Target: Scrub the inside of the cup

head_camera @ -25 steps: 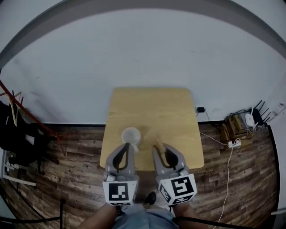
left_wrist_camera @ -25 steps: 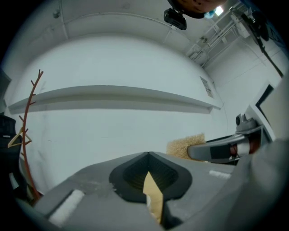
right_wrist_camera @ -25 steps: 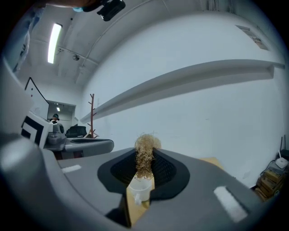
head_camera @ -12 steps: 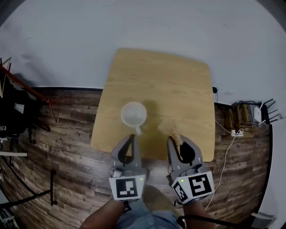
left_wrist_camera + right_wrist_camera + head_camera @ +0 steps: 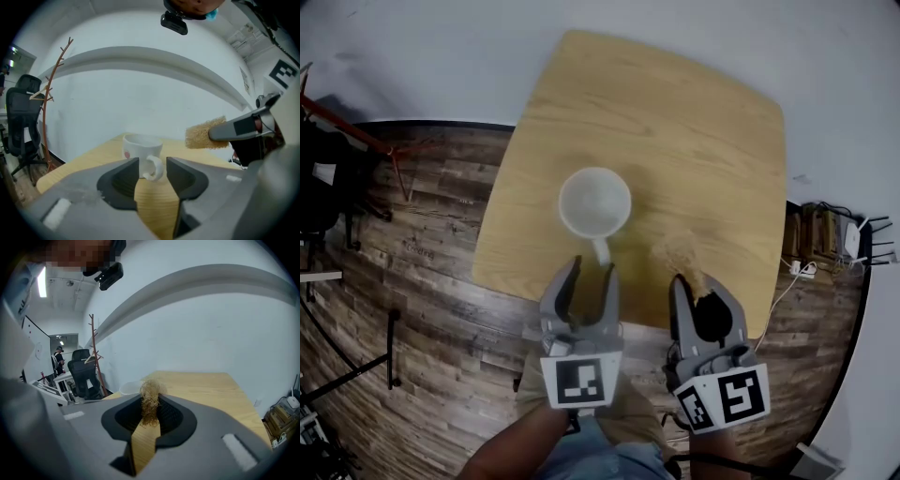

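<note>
A white cup stands upright on the light wooden table, its handle turned toward me. My left gripper hangs just short of that handle; its jaws have just been opening and stand open with nothing gripped. In the left gripper view the cup sits ahead, and its handle lines up with the gap at the tips. My right gripper is shut on a tan scrub pad, to the right of the cup. The pad sticks up between the jaws.
The table's near edge runs under both grippers, with dark wood floor below. A coat stand and an office chair are off to the left. Cables and a power strip lie on the floor at the right.
Both grippers have come down toward the table and the cup now looks larger and closer. The left jaws, shut in the earlier frames, now stand apart. The right still holds the pad.
</note>
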`<state>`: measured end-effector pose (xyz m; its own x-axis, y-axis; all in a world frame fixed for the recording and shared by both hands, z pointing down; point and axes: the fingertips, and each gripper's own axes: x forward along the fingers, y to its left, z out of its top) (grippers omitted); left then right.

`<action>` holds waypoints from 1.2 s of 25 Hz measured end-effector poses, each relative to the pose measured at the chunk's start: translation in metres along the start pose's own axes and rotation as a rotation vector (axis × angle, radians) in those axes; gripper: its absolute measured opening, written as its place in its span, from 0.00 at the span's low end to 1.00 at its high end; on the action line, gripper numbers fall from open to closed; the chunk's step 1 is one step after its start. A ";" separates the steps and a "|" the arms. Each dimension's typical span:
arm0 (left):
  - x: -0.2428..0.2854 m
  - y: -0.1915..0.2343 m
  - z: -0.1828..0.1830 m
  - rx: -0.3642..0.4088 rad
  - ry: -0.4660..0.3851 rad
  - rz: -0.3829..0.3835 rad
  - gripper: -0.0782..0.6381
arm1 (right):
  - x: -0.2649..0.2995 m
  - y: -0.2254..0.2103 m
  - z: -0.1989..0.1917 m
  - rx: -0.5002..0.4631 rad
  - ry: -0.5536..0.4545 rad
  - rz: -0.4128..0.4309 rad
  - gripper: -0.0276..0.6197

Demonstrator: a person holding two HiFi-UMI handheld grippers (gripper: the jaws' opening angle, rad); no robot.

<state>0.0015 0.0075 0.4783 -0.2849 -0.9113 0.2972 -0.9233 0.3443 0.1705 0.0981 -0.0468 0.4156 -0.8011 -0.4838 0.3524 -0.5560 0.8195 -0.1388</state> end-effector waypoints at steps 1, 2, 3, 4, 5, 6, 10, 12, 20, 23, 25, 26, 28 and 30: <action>0.003 0.000 -0.003 0.005 0.009 -0.007 0.39 | 0.002 -0.001 -0.002 0.002 0.004 -0.002 0.16; 0.007 0.000 -0.005 0.010 0.016 -0.012 0.40 | 0.004 -0.002 -0.004 0.004 0.009 -0.005 0.16; 0.011 -0.001 -0.007 0.010 0.023 -0.015 0.41 | 0.005 -0.004 -0.006 0.005 0.016 -0.008 0.16; 0.015 -0.003 -0.009 0.005 0.030 -0.019 0.41 | 0.006 -0.007 -0.007 0.005 0.023 -0.012 0.16; 0.018 -0.004 -0.011 0.000 0.035 -0.022 0.41 | 0.006 -0.009 -0.008 0.004 0.029 -0.017 0.16; 0.022 -0.006 -0.012 -0.002 0.037 -0.024 0.41 | 0.006 -0.010 -0.009 0.002 0.034 -0.020 0.16; 0.033 -0.004 -0.012 0.004 0.046 -0.010 0.41 | 0.008 -0.012 -0.009 -0.005 0.043 -0.029 0.16; 0.037 -0.001 -0.011 0.006 0.056 -0.001 0.41 | 0.010 -0.013 -0.009 -0.001 0.045 -0.035 0.16; 0.038 0.013 -0.014 0.026 0.090 0.027 0.35 | 0.014 -0.012 -0.010 0.006 0.056 -0.040 0.16; 0.038 0.018 -0.014 0.098 0.090 -0.011 0.24 | 0.017 -0.009 -0.008 0.006 0.058 -0.033 0.16; 0.039 0.018 -0.012 0.134 0.092 -0.068 0.24 | 0.019 -0.007 -0.006 0.005 0.056 -0.027 0.16; 0.038 0.018 -0.012 0.154 0.095 -0.102 0.24 | 0.020 -0.005 -0.005 0.004 0.054 -0.023 0.16; 0.036 0.018 -0.013 0.187 0.102 -0.167 0.23 | 0.020 0.000 -0.003 0.001 0.051 -0.015 0.16; 0.034 0.019 -0.014 0.203 0.106 -0.218 0.23 | 0.020 0.002 -0.002 -0.002 0.046 -0.011 0.16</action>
<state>-0.0224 -0.0138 0.5044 -0.0558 -0.9264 0.3723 -0.9953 0.0813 0.0532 0.0810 -0.0543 0.4241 -0.7839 -0.4778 0.3965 -0.5640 0.8150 -0.1331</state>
